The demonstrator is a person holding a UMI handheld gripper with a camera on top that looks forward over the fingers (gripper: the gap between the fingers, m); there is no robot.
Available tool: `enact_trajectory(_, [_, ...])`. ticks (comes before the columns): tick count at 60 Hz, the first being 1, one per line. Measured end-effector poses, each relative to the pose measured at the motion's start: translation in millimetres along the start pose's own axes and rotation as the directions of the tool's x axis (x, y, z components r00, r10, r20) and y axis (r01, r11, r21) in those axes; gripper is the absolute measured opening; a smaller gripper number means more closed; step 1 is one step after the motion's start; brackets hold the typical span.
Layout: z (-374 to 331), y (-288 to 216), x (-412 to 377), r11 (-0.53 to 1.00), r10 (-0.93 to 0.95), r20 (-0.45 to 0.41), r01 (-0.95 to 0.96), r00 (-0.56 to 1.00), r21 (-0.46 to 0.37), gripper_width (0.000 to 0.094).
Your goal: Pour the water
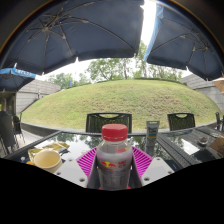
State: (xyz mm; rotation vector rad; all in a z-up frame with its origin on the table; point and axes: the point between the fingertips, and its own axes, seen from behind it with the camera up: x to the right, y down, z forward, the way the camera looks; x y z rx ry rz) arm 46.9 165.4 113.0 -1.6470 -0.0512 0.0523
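A clear plastic bottle with a red cap and a red-lettered label stands upright between my gripper's two fingers. The magenta pads sit tight against both sides of the bottle, so the fingers are shut on it. A clear glass cup stands on the glass table beyond the bottle, a little to the right. The bottle's base is hidden below the fingers.
A yellow bowl and small items lie on the table to the left of the fingers. Dark chairs stand at the table's far side. Two large dark umbrellas hang overhead, with a grassy slope behind.
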Motion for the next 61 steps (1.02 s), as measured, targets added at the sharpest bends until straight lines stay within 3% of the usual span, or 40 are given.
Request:
enact_trajectory(2, [-3, 3, 1, 1.0, -0.004, -0.005, 0.003, 1.0, -0.027, 0.0598])
enact_trajectory(6, [-16, 5, 1, 0.998, -0.01, -0.009, 0.01, 1.0, -0.065, 0.0844])
enact_trajectory(19, [-101, -5, -11, 0.99, -0.121, 0.0, 0.12, 0.993, -0.078, 0.0834])
enact_trajectory(38, [-234, 1, -99, 0.992, -0.003, 0.21, 0.029, 0.978, -0.12, 0.0837])
enact_trajectory(50, [-256, -2, -110, 0.985, -0.133, 0.226, 0.154, 0.965, -0.079, 0.084])
enact_trajectory(61, [-257, 9, -114, 0.986, -0.083, 0.26, 0.117, 0.962, -0.122, 0.0835])
